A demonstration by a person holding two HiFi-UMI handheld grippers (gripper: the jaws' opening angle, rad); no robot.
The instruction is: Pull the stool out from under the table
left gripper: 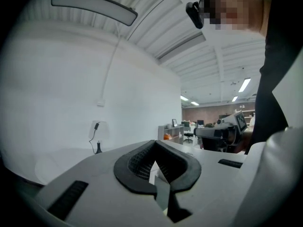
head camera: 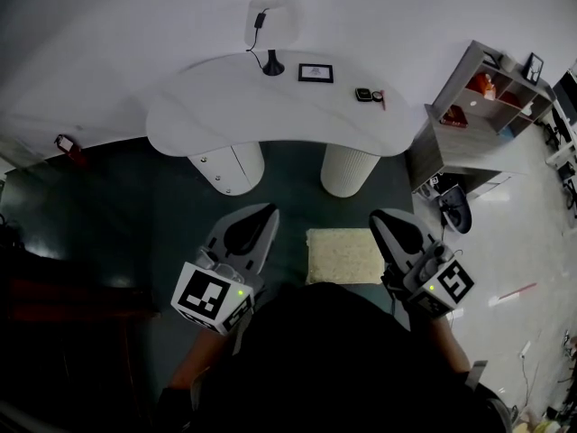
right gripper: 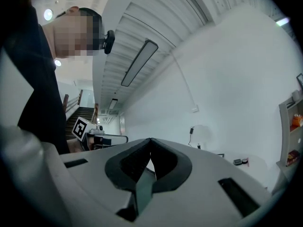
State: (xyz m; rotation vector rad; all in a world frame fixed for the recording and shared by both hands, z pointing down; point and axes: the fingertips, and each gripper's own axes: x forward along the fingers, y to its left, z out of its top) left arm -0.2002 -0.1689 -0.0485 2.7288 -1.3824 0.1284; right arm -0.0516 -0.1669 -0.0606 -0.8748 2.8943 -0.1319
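Both pressed together, left hand-held gripper [head camera: 264,215] and right hand-held gripper [head camera: 382,217] flank the stool [head camera: 343,256].

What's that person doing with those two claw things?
A person holds a gripper in each hand. The left gripper and the right gripper are both shut and hold nothing. The stool, with its cream seat, stands on the dark floor between them, out from under the white table. The pulling looks done.
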